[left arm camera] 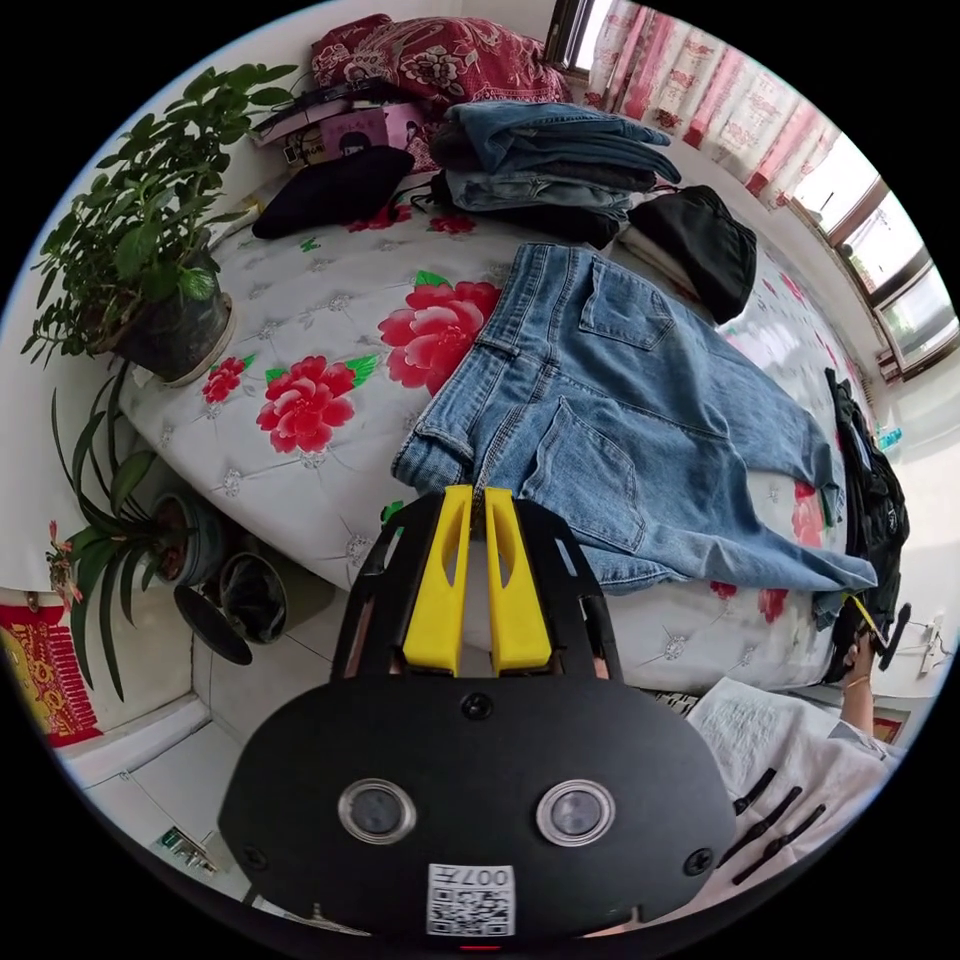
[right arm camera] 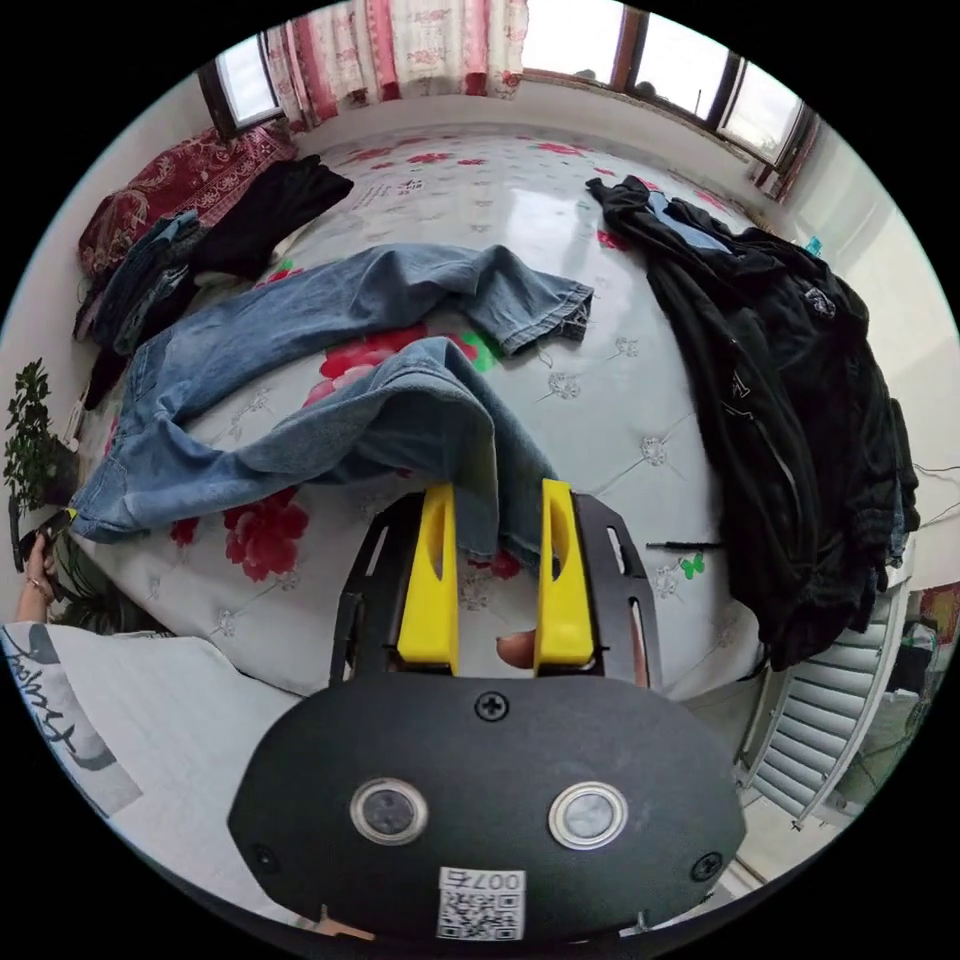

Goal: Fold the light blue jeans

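The light blue jeans (left arm camera: 610, 420) are spread across the bed (left arm camera: 330, 300), waistband at its near edge. The waistband is pinched by the clenched left tool (left arm camera: 477, 497); a leg hem is draped between the parted jaws of the right tool (right arm camera: 497, 500). No fold is completed yet.

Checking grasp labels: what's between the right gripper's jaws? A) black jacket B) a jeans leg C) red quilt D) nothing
B: in the right gripper view a leg of the jeans hangs draped down between the right gripper's yellow jaws.
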